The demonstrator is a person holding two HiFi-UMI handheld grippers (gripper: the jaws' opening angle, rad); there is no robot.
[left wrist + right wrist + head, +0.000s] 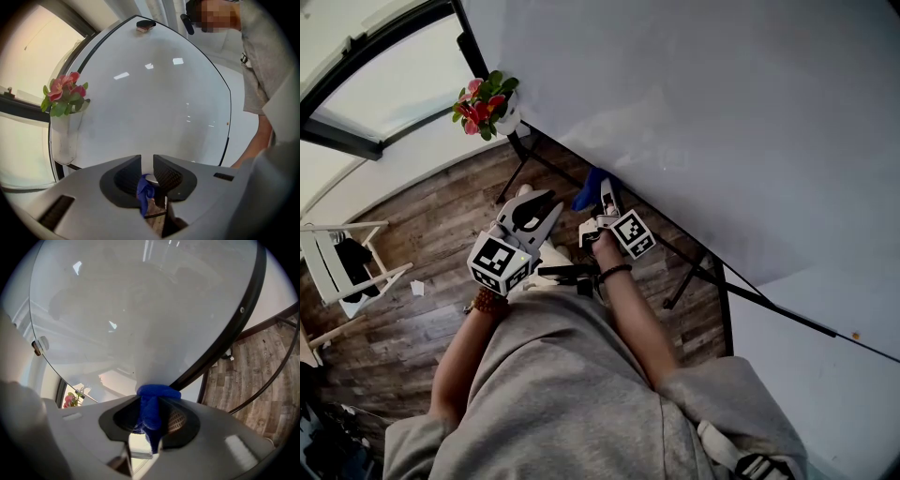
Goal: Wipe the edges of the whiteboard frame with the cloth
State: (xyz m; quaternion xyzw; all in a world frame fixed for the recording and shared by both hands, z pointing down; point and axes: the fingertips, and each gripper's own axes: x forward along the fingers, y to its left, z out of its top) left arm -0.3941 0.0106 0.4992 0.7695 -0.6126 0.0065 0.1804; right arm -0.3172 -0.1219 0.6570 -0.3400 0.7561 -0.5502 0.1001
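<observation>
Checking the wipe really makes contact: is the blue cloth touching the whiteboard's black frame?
Touching. The right gripper view shows the cloth pressed against the black frame edge.

Grey sweatshirt (553,375), beaded bracelet (490,302), black wristband (615,272), white left gripper (540,198) and right gripper (606,190), ribbed dark jaws, black-and-white marker cubes (499,261).

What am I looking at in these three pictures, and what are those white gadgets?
No robot: a person holds a hand-held gripper in each hand. One picture comes from a camera on the head, looking down; the others ride on those tools. The right hand-held gripper pinches a blue cloth at the black frame along the bottom of the whiteboard. The left hand-held gripper is shut beside it; whether it grips any cloth I cannot tell. Flowers hang at the board's corner.
</observation>
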